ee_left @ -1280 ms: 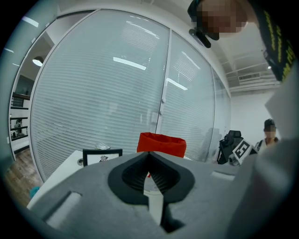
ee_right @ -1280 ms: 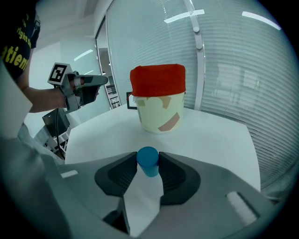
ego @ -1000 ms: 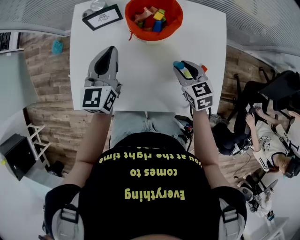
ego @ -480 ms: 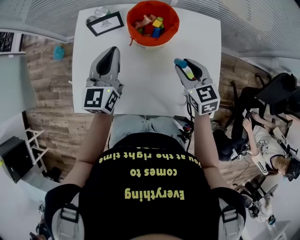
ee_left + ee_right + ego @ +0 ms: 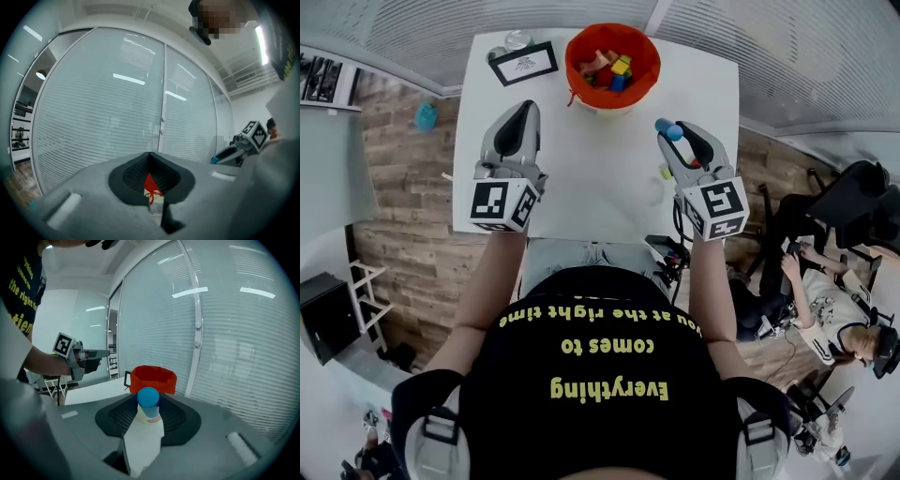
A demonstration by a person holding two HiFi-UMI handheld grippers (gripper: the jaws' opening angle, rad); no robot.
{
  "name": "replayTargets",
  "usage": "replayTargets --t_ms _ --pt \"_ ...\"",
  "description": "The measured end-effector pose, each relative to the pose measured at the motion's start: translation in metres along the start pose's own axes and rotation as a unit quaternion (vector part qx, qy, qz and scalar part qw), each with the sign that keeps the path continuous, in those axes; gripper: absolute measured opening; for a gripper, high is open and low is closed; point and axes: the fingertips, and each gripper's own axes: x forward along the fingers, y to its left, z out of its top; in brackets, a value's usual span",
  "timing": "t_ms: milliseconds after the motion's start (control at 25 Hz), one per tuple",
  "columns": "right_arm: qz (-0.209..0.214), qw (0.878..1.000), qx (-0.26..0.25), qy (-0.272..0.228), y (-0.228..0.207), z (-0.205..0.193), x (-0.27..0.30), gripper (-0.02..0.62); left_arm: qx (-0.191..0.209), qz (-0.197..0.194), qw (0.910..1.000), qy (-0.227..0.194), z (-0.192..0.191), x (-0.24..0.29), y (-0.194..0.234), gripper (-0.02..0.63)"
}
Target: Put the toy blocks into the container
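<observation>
The red container [image 5: 577, 58] stands at the table's far edge with several coloured blocks [image 5: 614, 67] in it. My right gripper [image 5: 667, 129] hovers above the table's right half, short of the container, shut on a blue round-topped block [image 5: 673, 130]. In the right gripper view the blue block [image 5: 149, 398] sits between the jaws with the container [image 5: 153, 377] straight ahead. My left gripper [image 5: 525, 109] hangs over the table's left half, shut and holding nothing. Through its closed jaws the left gripper view shows a sliver of the red container [image 5: 149, 183].
A black-framed picture [image 5: 525, 63] and a small round glass object [image 5: 517, 39] lie left of the container on the white table [image 5: 591, 169]. A wall of blinds runs behind the table. A seated person [image 5: 839, 328] and chairs are at the far right.
The head view has shifted, so the table sits lower in the picture. Both grippers stand a little nearer the container. The right one still holds the blue block.
</observation>
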Motion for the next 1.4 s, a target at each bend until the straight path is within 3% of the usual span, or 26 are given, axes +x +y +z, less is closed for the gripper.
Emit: replayTargets --t_ms 560,1400 --pt "0.009 0.998 -0.037 -0.048 -0.009 0.053 0.001 0.151 0.008 0.032 0.9993 -0.017 0.014 -0.015 0.009 -0.002" --pt "0.06 0.996 -0.048 -0.054 0.007 0.071 0.06 0.15 0.002 0.084 0.9965 -0.006 0.006 -0.045 0.031 -0.002"
